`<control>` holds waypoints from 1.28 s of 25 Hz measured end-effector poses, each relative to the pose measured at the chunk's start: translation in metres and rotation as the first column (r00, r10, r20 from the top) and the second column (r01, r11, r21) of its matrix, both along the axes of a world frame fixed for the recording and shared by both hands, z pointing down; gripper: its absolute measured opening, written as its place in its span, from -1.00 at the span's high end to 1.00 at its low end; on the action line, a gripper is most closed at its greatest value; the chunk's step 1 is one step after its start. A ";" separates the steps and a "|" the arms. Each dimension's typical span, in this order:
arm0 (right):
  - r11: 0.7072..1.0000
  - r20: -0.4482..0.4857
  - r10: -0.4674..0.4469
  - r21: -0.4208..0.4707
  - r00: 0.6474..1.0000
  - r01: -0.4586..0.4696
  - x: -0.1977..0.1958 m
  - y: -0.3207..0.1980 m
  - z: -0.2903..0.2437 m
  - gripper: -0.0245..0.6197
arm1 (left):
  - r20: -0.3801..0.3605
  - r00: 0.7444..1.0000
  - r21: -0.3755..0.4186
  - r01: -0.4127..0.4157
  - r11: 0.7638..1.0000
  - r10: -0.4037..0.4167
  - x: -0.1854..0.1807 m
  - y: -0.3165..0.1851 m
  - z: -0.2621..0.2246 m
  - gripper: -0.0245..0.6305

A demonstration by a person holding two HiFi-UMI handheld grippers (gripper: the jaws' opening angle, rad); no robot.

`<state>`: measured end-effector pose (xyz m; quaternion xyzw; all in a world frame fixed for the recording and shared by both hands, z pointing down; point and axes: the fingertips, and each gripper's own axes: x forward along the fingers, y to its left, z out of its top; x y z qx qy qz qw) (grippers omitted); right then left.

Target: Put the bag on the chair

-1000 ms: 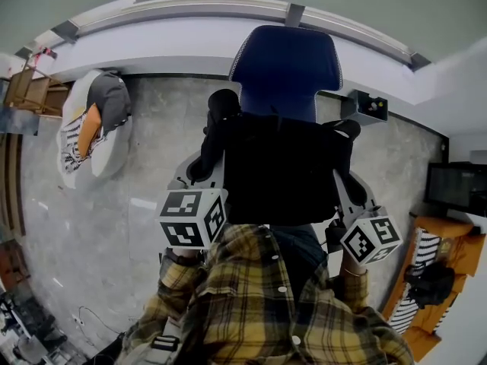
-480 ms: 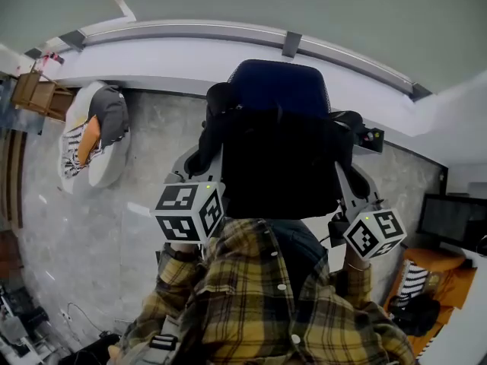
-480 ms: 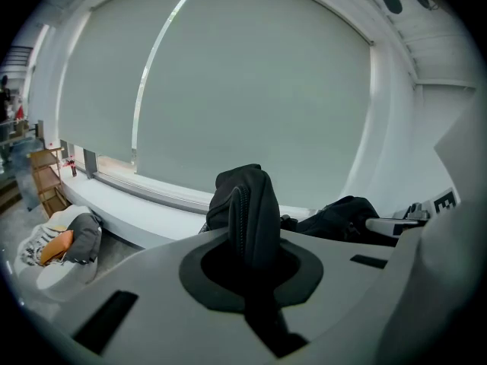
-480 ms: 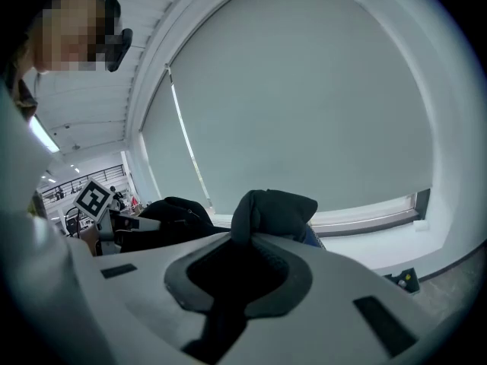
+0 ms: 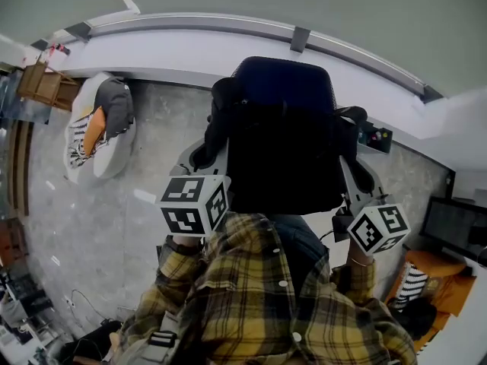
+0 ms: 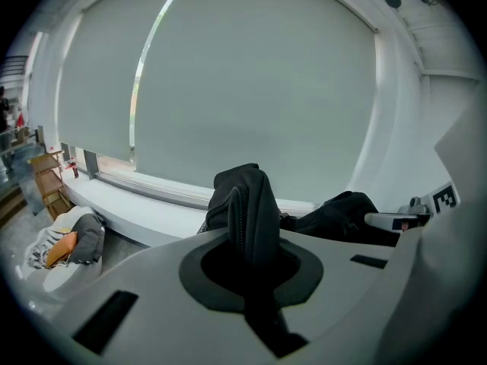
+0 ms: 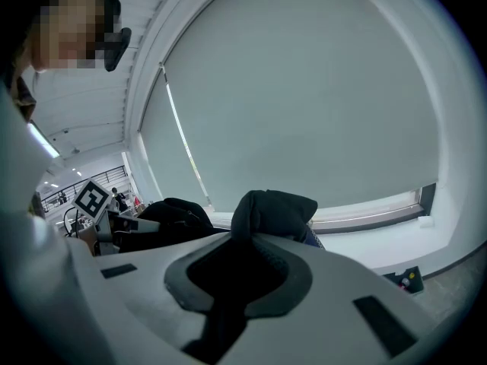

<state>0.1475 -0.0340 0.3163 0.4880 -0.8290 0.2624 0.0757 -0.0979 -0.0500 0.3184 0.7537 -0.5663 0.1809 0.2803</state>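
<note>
Item: black bag (image 5: 281,158), carried at two upper corners in front of the blue chair (image 5: 283,78).
- Left tool (image 6: 247,238): jaws narrow, pinched on a zippered fold of the bag.
- Right tool (image 7: 243,268): jaws narrow, clamped on a bunched fold of the bag.
- Open room: bare grey floor (image 5: 152,150) left of the chair. The white window ledge (image 5: 175,52) runs close behind the backrest. A cushion heap (image 5: 95,131) lies well apart at the left.
- Hidden: the bag covers the seat and armrests, so contact with the seat cannot be told. The plaid shirt (image 5: 259,303) blocks the chair's base.
</note>
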 end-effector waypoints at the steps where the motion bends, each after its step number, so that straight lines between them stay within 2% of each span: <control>1: 1.000 0.001 0.003 -0.004 1.000 -0.003 -0.002 0.002 0.001 0.79 | 0.002 1.000 -0.003 0.000 1.000 0.000 -0.002 0.000 0.001 0.83; 10: 0.999 0.005 0.023 -0.023 1.000 -0.022 -0.008 0.012 0.009 0.79 | 0.002 1.000 -0.022 -0.016 1.000 0.016 -0.007 0.005 0.013 0.83; 17: 0.998 -0.043 0.018 -0.064 0.999 -0.021 -0.008 0.013 0.027 0.79 | 0.005 0.999 -0.061 -0.036 0.998 0.036 -0.007 0.007 0.034 0.83; 23: 0.995 -0.097 -0.005 -0.104 0.995 -0.005 -0.008 0.006 0.059 0.79 | -0.004 0.999 -0.105 -0.041 0.994 0.041 -0.002 0.001 0.068 0.83; 32: 0.986 -0.132 -0.018 -0.165 0.991 -0.004 -0.006 -0.008 0.125 0.79 | 0.055 0.997 -0.154 -0.035 0.987 0.044 0.004 -0.015 0.128 0.83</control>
